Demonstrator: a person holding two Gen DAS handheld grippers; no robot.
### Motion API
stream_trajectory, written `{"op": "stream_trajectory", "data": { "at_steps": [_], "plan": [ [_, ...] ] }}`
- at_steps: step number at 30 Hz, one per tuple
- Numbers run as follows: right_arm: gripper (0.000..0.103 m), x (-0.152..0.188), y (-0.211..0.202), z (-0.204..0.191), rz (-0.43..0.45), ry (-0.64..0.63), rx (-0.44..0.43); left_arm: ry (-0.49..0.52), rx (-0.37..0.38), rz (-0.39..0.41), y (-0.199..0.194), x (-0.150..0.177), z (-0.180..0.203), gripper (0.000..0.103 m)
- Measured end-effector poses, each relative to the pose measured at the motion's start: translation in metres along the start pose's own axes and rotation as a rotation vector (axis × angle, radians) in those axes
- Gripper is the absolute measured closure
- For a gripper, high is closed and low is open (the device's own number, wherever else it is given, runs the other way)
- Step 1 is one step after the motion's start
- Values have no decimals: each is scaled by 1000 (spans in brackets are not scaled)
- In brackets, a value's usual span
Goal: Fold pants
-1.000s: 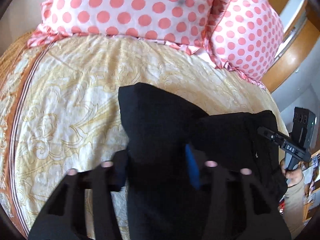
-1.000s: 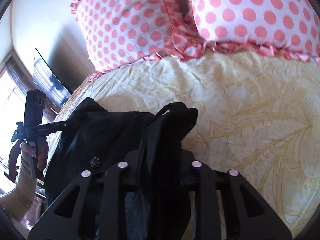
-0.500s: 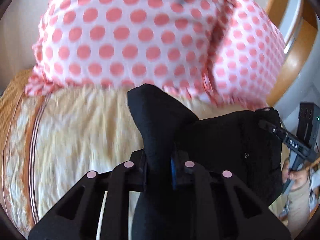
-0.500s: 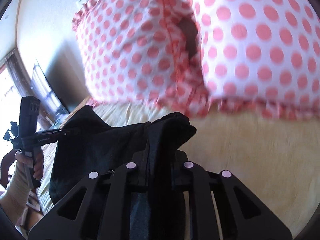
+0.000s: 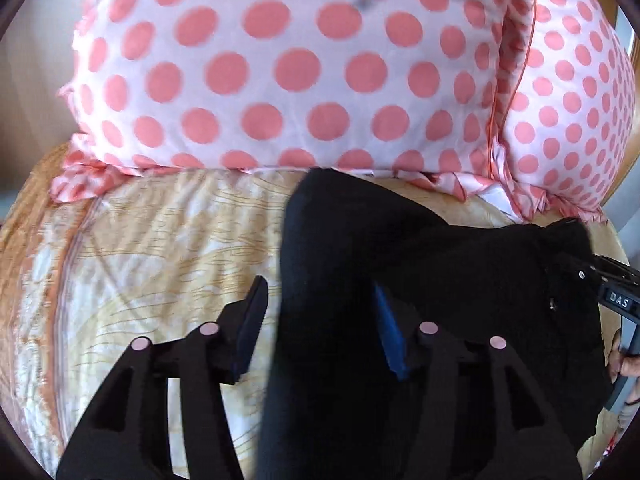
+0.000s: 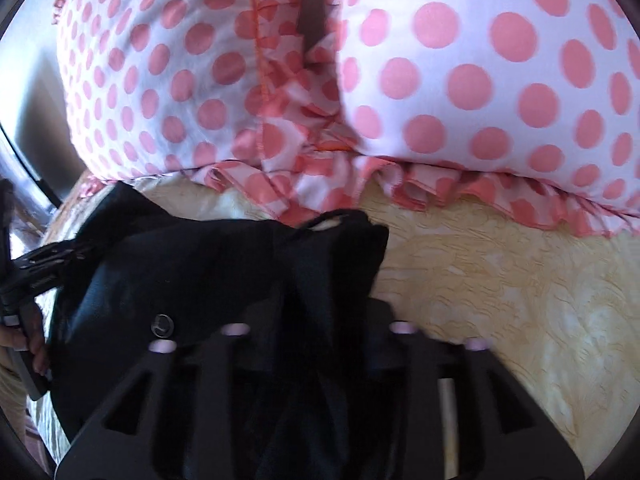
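Left gripper [image 5: 316, 320] just opening, pads apart, black pants [image 5: 360, 280] loose between them. Right gripper [image 6: 320, 320] likewise opening, a bunched fold between its fingers. Pants laid on the yellow bedspread [image 5: 160, 260] just short of the polka-dot pillows [image 5: 280, 68], apparently released to finish a fold.

Left wrist view rides low behind its own fingers, tilted down across the yellow bedspread [image 5: 152, 256] toward the polka-dot pillows [image 5: 280, 68], close in, with the black pants [image 5: 360, 280] filling its lower middle. Right wrist view does the same from the other side, just as near, pillows [image 6: 460, 80] looming ahead. Both share the pants [image 6: 224, 272], the bedspread [image 6: 520, 288] and the pillows, and each catches the other hand-held gripper at its edge: right gripper [image 5: 616, 300] here, left gripper [image 6: 36, 264] there.
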State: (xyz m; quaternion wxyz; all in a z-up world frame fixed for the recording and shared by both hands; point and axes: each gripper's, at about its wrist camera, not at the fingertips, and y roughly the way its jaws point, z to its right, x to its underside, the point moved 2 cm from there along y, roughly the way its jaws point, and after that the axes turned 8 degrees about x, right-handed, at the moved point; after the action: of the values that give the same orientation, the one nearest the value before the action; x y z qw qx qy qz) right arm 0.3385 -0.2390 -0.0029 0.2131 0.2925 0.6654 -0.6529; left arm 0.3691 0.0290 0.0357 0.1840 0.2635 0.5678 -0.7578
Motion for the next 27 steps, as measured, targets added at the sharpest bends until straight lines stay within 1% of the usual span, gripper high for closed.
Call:
{"op": "stream_trajectory", "data": {
  "at_steps": [1, 2, 4, 5, 7, 8, 9, 10, 11, 14, 16, 17, 18, 19, 20, 21, 22, 23, 27],
  "plan": [
    [32, 4, -12, 5, 29, 8, 23, 14, 3, 27, -15, 3, -1, 47],
    [32, 9, -32, 11, 84, 12, 59, 23, 15, 47, -27, 6, -1, 45],
    [32, 18, -57, 18, 153, 14, 80, 58, 66, 108, -60, 19, 4, 32],
    [32, 30, -76, 17, 199, 8, 54, 81, 91, 132, -74, 26, 9, 29],
    [32, 48, -93, 9, 224, -25, 10, 117, 151, 151, -89, 39, 23, 24],
    [33, 60, -99, 1, 230, -58, 5, 141, 188, 149, -96, 49, 32, 23],
    [33, 70, -100, -5, 224, -84, 28, 162, 214, 142, -99, 57, 40, 21],
    [34, 79, -99, -6, 205, -82, 55, 181, 224, 132, -100, 63, 50, 21],
    [35, 85, -100, -3, 190, -61, 51, 204, 223, 114, -100, 73, 58, 21],
    [36, 96, -88, 19, 101, 93, -47, 231, 221, 88, -97, 87, 69, 21],
    [36, 102, -77, 24, 53, 126, -69, 238, 214, 75, -96, 92, 68, 21],
    [37, 106, -73, 24, 37, 131, -98, 238, 220, 59, -94, 93, 69, 21],
    [40, 109, -72, 22, 30, 137, -140, 238, 219, 55, -94, 95, 67, 21],
    [54, 113, -73, 20, 28, 139, -162, 237, 216, 52, -94, 97, 67, 21],
    [63, 116, -77, 19, 39, 130, -160, 240, 216, 48, -94, 98, 67, 21],
    [67, 118, -79, 17, 50, 114, -158, 240, 216, 44, -94, 99, 67, 21],
    [75, 119, -81, 13, 54, 95, -168, 239, 213, 41, -94, 100, 66, 21],
    [80, 120, -82, 11, 53, 87, -173, 240, 213, 39, -93, 101, 66, 21],
    [88, 127, -94, 4, 75, 61, -169, 241, 211, 28, -90, 102, 64, 21]
  ]
}}
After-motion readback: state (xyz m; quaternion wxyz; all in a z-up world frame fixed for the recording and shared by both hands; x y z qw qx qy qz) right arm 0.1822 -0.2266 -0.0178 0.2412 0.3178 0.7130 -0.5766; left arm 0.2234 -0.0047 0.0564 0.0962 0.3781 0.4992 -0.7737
